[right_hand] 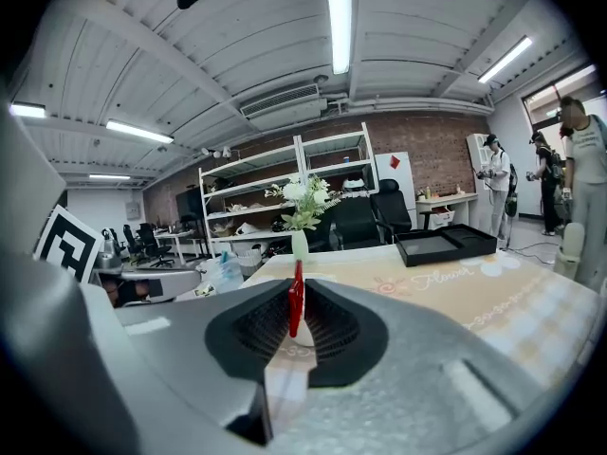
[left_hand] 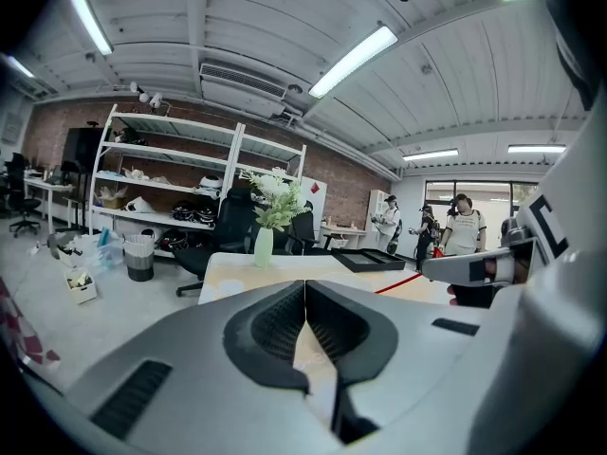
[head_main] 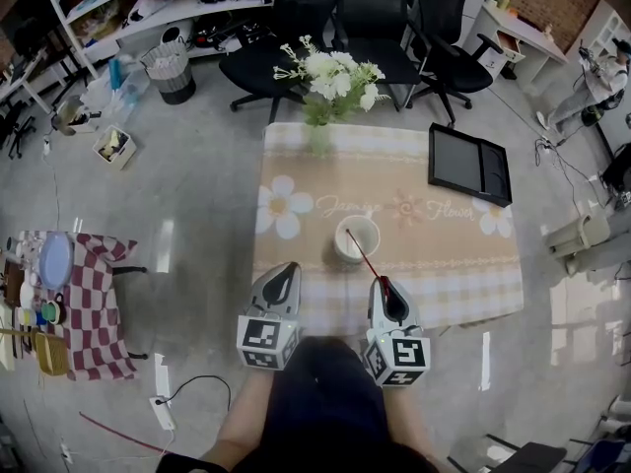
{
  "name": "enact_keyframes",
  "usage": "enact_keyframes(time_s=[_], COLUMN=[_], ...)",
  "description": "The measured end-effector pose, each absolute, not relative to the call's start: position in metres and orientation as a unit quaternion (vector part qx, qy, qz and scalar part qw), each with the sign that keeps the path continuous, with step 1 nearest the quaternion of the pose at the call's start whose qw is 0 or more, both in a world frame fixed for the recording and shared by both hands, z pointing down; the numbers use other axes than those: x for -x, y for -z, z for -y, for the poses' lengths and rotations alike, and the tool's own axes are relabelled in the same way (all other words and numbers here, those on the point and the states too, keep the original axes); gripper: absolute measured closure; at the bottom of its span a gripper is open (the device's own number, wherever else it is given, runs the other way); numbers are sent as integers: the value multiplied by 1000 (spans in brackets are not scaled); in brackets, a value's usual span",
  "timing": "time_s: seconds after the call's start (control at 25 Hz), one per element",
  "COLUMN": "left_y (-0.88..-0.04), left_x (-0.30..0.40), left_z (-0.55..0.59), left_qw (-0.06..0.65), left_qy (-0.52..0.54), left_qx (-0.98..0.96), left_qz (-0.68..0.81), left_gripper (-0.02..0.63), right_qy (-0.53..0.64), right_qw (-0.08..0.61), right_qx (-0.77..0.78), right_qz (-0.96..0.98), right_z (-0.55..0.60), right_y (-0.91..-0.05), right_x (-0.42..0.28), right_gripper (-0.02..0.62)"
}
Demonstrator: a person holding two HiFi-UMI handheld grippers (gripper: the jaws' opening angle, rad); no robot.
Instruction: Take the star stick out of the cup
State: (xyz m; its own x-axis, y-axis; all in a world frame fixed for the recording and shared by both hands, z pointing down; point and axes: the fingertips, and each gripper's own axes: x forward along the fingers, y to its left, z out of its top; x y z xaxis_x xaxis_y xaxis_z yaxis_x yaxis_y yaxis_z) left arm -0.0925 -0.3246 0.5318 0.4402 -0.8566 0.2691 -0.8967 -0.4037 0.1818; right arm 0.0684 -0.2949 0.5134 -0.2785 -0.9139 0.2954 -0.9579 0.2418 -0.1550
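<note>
While the right gripper (right_hand: 296,303) has its jaws closed on the upper end of the red star stick (head_main: 363,253), the stick slants from those jaws down into the white cup (head_main: 356,236), with its lower end inside the cup. The cup stands upright on the table (head_main: 449,264), a little toward the near edge and roughly midway between the left and right edges. The left gripper (left_hand: 304,297) has its jaws together with nothing between them; it hangs over the near left corner of the table, apart from the cup and the stick.

A pale cloth with a checked border, printed daisies and script lettering covers the table. At the middle of the far edge stands a glass vase (head_main: 318,138) of white flowers (head_main: 333,75). A black tray (head_main: 469,164) lies at the far right corner, slightly turned.

The floor (head_main: 197,195) is glossy grey and reflects the ceiling lights. Black office chairs (head_main: 286,37) crowd behind the table, and white shelving (head_main: 138,3) with assorted items runs along the back left, with a mesh waste bin (head_main: 173,72) in front of it. At the left a small table with a red checked cloth (head_main: 91,308) holds dishes. A white power strip (head_main: 161,412) with a cable lies on the floor near the person's legs. The gripper views show a brick back wall (right_hand: 427,150), a white panelled ceiling with strip lights (right_hand: 337,17), and people standing (left_hand: 465,227) at the right side of the room
</note>
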Motion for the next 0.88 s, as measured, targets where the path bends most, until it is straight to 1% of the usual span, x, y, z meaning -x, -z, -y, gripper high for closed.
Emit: enact_keyframes(time_s=[0.04,0.12,0.52,0.88], left_y=[-532,-532,-530,-524], left_x=[93,95,92,87], left_z=[324,324,327,332], left_qw=[150,148,145,140], left_qy=[-67,-67,-68,-62], left_qx=[-835,-834,-838,-844], left_qz=[526,527,522,514], left_gripper=[595,595,595,595], right_qy=[-154,-154,-154,-135], right_qw=[72,71,73,56], right_qx=[-598,-599,-605,-613], right_qz=[784,782,778,777], right_z=[295,295,298,298], right_y=[-514,-514,-512,-495], right_x=[-69,-69,-71,-77], right_gripper=[571,574,578,578])
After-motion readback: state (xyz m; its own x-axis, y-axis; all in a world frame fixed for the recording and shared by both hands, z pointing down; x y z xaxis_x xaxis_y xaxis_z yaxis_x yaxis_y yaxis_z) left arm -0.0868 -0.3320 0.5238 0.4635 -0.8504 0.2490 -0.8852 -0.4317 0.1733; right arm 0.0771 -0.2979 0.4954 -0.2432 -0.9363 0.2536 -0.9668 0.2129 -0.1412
